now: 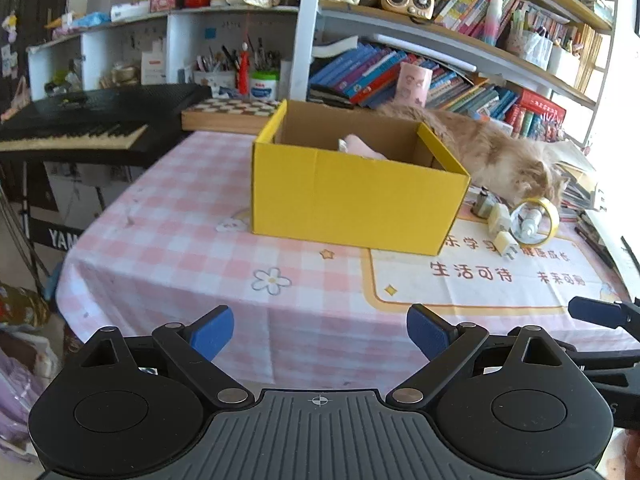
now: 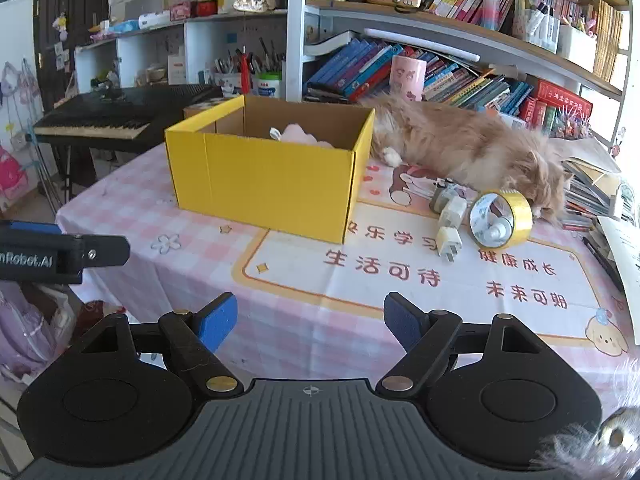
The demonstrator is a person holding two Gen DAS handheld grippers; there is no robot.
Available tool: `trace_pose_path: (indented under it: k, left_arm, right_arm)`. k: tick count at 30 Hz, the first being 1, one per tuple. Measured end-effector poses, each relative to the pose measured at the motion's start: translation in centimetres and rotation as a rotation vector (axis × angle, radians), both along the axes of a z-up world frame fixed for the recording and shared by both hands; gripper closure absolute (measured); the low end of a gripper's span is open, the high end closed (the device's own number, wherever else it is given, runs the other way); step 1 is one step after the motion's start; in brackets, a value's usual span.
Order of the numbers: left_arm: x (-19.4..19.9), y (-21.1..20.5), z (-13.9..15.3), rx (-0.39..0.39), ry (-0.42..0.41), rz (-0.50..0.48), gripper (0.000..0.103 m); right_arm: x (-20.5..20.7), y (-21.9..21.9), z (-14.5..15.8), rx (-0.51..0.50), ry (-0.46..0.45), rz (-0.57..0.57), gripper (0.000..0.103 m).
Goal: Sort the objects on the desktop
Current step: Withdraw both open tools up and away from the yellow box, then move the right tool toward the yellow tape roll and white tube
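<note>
The loose items lie in a small cluster on the pink checked tablecloth (image 2: 168, 216), just right of the yellow box (image 2: 264, 184) and right in front of the sleeping cat (image 2: 472, 148). The box is open-topped and already holds something pink and soft (image 2: 298, 136).

Tape roll (image 2: 500, 220): it stands on edge, tilted, with a small white bottle (image 2: 496, 233) showing inside its ring. It looks light and stiff, with a smooth, probably slippery outer face. You would do best to pinch across the band, one finger inside the ring and one outside. It may roll if nudged, and it sits nearly against the cat's head.

White charger plug (image 2: 449, 242): small, rigid, light, with flat sides. Take it across the flat faces, not by the prongs. A second white block (image 2: 452, 213) and a small grey metal piece (image 2: 439, 199) lie touching or just beside it; what they are I cannot tell.

Right gripper (image 2: 310, 316): jaws wide apart, blue pads bare, nothing between them, hanging over the near part of the table, well apart from the cluster.

Left gripper (image 1: 320, 330): likewise wide and empty, touching nothing, facing the box front over the near edge of the cloth. Its finger (image 2: 104, 246) shows at the left of the right wrist view.
</note>
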State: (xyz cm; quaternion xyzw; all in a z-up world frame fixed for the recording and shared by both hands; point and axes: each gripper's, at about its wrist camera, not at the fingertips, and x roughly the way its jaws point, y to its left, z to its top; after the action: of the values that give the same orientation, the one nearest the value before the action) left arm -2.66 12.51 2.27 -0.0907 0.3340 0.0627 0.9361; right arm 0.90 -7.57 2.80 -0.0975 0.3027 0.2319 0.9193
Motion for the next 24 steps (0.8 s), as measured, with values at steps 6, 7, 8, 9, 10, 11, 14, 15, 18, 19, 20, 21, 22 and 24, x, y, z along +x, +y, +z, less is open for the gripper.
trace_pose_path:
  k: [6, 7, 8, 9, 10, 11, 14, 15, 18, 19, 20, 21, 22, 24]
  left_arm:
    - [1.3, -1.5, -0.6, -0.002, 0.027, -0.076, 0.007]
    - [1.5, -1.8, -0.7, 0.000, 0.030, -0.091, 0.007]
    - [1.7, -2.1, -0.7, 0.003, 0.034, -0.107, 0.007]
    - [2.0, -2.5, -0.8, 0.006, 0.038, -0.123, 0.007]
    - [2.3, -2.8, -0.8, 0.008, 0.041, -0.136, 0.007]
    - [2.5, -3.1, -0.9, 0.010, 0.044, -0.148, 0.007]
    - [3.5, -3.9, -1.0, 0.011, 0.051, -0.172, 0.007]
    - [3.8, -4.1, -1.1, 0.008, 0.054, -0.176, 0.007]
    - [5.1, -5.1, -1.2, 0.003, 0.060, -0.194, 0.007]
    - [5.4, -5.5, -1.2, 0.006, 0.060, -0.202, 0.007]
    - [5.8, -6.0, -1.2, 0.011, 0.058, -0.212, 0.007]
    - [6.2, -6.4, -1.1, 0.015, 0.055, -0.220, 0.007]
    - [6.6, -6.9, -1.1, 0.020, 0.051, -0.229, 0.007]
    - [7.3, -7.6, -1.0, 0.029, 0.046, -0.240, 0.007]
  right_arm:
    - [0.1, -1.2, -0.4, -0.012, 0.018, -0.056, 0.024]
    - [0.2, -1.4, -0.5, -0.012, 0.022, -0.068, 0.024]
    - [0.3, -1.7, -0.5, -0.011, 0.026, -0.078, 0.024]
    - [0.4, -1.9, -0.6, -0.011, 0.029, -0.089, 0.024]
    - [0.5, -2.1, -0.7, -0.012, 0.033, -0.099, 0.024]
    - [0.7, -2.2, -0.8, -0.014, 0.036, -0.107, 0.024]
    - [1.2, -2.7, -1.0, -0.024, 0.044, -0.122, 0.024]
    - [1.4, -2.9, -1.0, -0.026, 0.047, -0.124, 0.024]
    - [2.1, -3.5, -1.1, -0.038, 0.046, -0.130, 0.024]
    - [2.4, -3.8, -1.0, -0.040, 0.043, -0.133, 0.024]
    - [2.7, -4.1, -1.0, -0.041, 0.043, -0.137, 0.024]
    - [3.1, -4.4, -0.9, -0.041, 0.045, -0.144, 0.024]
    - [3.5, -4.7, -0.9, -0.041, 0.046, -0.148, 0.024]
    - [4.3, -5.4, -0.9, -0.040, 0.049, -0.155, 0.024]
